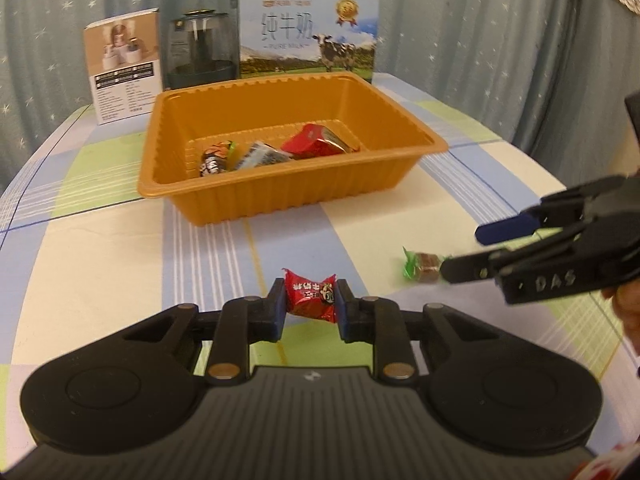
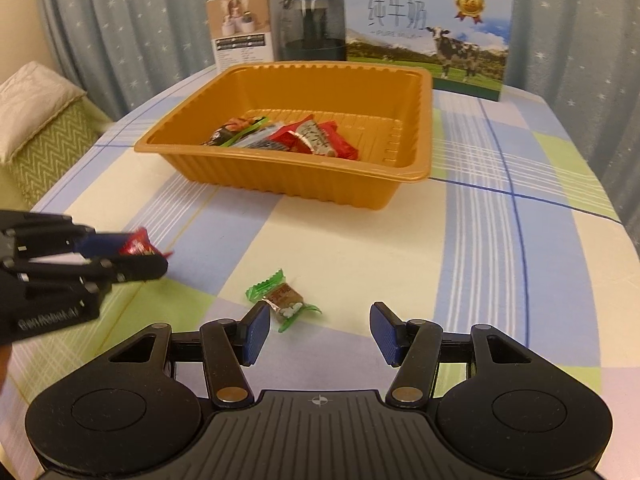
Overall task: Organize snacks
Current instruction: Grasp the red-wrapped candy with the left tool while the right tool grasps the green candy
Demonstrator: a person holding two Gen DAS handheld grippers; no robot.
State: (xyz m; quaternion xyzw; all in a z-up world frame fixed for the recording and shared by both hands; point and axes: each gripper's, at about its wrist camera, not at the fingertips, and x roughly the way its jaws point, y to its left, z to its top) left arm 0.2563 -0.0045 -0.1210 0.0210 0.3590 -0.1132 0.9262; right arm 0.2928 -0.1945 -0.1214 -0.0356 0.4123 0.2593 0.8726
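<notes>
The left gripper [image 1: 310,307] pinches a red-wrapped candy [image 1: 310,296] between its pads; the right gripper [image 2: 316,330] gapes wide around a green-wrapped candy [image 2: 285,300] on the checked tablecloth [image 2: 500,260]; beyond, the orange tray [image 2: 280,174] holds several snacks.

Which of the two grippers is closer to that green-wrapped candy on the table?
The right. The right gripper is open just short of the green candy, its left finger beside it. The left gripper is off to the candy's left, shut on a red candy.
</notes>
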